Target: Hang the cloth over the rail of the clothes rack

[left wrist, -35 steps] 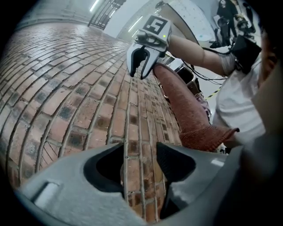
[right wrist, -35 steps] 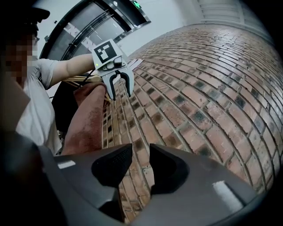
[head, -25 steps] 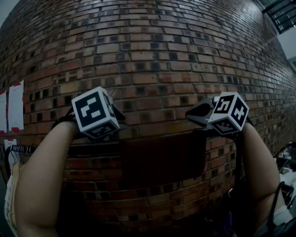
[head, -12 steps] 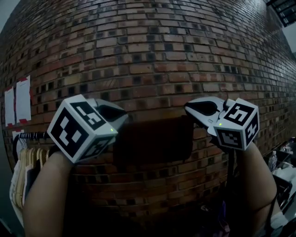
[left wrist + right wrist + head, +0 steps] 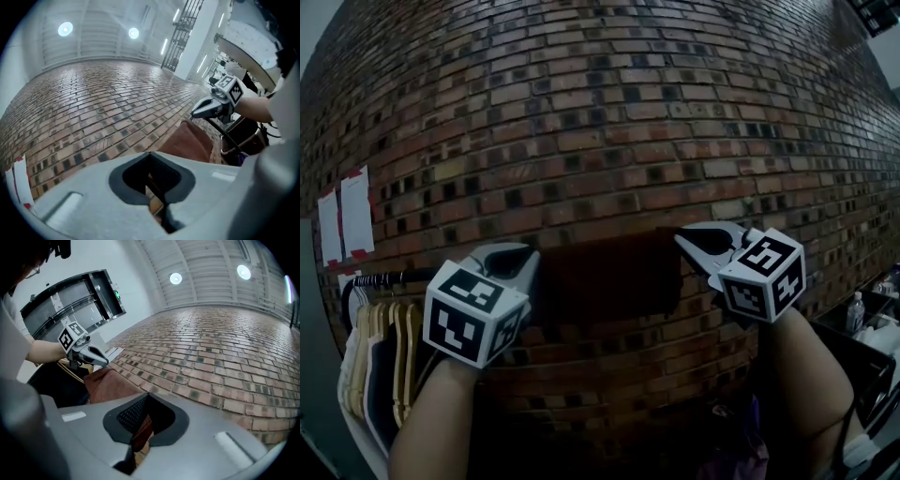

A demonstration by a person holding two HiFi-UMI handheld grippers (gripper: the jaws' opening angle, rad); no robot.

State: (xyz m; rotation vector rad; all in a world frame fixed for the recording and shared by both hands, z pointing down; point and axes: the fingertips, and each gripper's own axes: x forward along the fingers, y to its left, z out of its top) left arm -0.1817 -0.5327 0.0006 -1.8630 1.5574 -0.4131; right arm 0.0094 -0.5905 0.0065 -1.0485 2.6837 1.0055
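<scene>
A dark brown cloth (image 5: 609,272) hangs stretched between my two grippers in front of the brick wall. My left gripper (image 5: 525,258) is shut on the cloth's left top corner, and my right gripper (image 5: 680,236) is shut on the right top corner. In the left gripper view a thin strip of cloth (image 5: 187,140) runs from the shut jaws of the left gripper (image 5: 152,190) toward the right gripper (image 5: 211,107). The right gripper view shows brown cloth (image 5: 112,383) pinched in the right gripper (image 5: 139,434), with the left gripper (image 5: 89,356) beyond. The clothes rack's rail (image 5: 384,277) is at the lower left.
Several wooden hangers with garments (image 5: 380,352) hang on the rack at the lower left. White papers (image 5: 354,214) are stuck on the brick wall (image 5: 600,112). A bottle (image 5: 855,314) and a dark bin (image 5: 853,361) stand at the lower right.
Both grippers have sunk in the head view and the cloth now spans tightly between them. The rack and its hangers show more fully at the lower left.
</scene>
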